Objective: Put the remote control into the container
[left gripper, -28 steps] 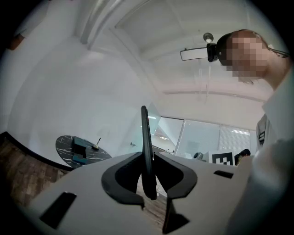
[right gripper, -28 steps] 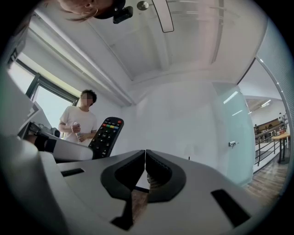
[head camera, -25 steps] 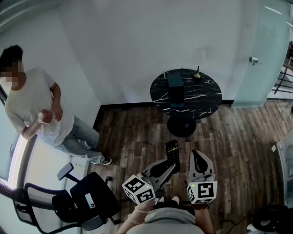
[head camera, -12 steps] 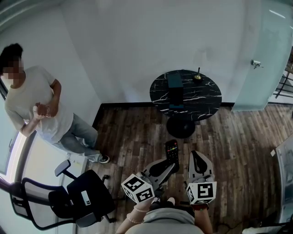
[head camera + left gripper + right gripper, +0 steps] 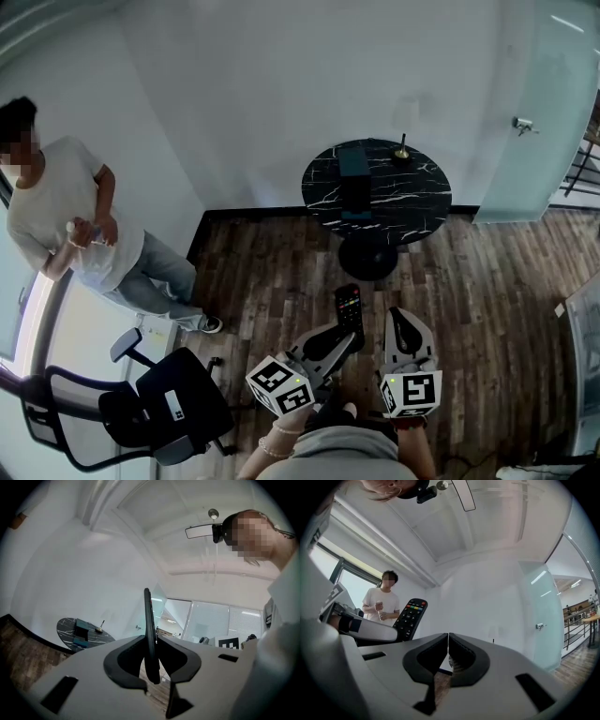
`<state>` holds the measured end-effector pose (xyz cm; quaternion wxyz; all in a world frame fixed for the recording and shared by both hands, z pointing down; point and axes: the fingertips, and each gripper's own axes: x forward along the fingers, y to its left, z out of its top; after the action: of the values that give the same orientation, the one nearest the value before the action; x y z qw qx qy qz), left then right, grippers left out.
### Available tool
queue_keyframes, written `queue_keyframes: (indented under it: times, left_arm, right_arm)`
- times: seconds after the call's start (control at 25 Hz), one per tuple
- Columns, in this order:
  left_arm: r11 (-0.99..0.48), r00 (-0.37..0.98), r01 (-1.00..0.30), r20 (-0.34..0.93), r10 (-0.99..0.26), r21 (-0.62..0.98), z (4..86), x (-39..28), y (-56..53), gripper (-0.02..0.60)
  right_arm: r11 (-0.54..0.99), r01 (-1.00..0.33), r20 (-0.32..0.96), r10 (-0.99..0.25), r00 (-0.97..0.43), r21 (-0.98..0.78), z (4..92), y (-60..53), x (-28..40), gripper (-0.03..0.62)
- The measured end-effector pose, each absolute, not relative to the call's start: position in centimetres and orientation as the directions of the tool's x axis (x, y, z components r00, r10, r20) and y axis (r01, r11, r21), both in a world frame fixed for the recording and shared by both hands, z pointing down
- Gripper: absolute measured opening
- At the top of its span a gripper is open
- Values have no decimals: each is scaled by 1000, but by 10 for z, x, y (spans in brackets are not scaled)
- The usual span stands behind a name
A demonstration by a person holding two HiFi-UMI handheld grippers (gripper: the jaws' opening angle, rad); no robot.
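A black remote control (image 5: 349,307) with coloured buttons sticks out forward from my left gripper (image 5: 347,337), which is shut on its lower end. In the left gripper view the remote (image 5: 148,620) stands edge-on between the pressed jaws of the left gripper (image 5: 151,640). My right gripper (image 5: 403,323) is beside it on the right, shut and empty; its pads meet in the right gripper view (image 5: 448,638), where the remote (image 5: 410,617) shows to the left. The dark teal container (image 5: 355,169) lies on a round black marble table (image 5: 412,202) ahead, some distance beyond both grippers.
A person in a white T-shirt (image 5: 66,216) stands at the left by a window. A black office chair (image 5: 141,412) is at the lower left. A small brass item (image 5: 401,150) sits on the table. A frosted glass door (image 5: 534,112) is at the right, with wooden floor (image 5: 272,281) between.
Both grippers have edged a little toward the table, the remote still held in the left one. The person at the left has lowered their hands.
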<state>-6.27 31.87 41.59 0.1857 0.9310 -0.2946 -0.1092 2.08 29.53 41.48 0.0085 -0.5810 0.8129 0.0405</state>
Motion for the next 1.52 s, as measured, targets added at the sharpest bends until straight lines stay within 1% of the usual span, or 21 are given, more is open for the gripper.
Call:
queue_keyframes:
  times: [0.48, 0.8, 1.0, 1.52]
  left_arm:
    - [-767, 812, -490, -102, -574, 415, 413, -63, 293, 87]
    - [-771, 822, -485, -85, -563, 414, 411, -63, 261, 87]
    - [-783, 831, -468, -96, -547, 409, 413, -66, 236, 87]
    - [-802, 857, -431, -91, -507, 412, 424, -95, 159, 87]
  right_arm:
    - [302, -950, -58, -950, -308, 82, 414, 267, 21, 12]
    - [287, -955, -51, -956, -290, 71, 416, 236, 20, 14]
    - [282, -956, -44, -957, -286, 76, 417, 210, 14, 14]
    - [226, -972, -21, -973, -228, 65, 428, 136, -8, 13]
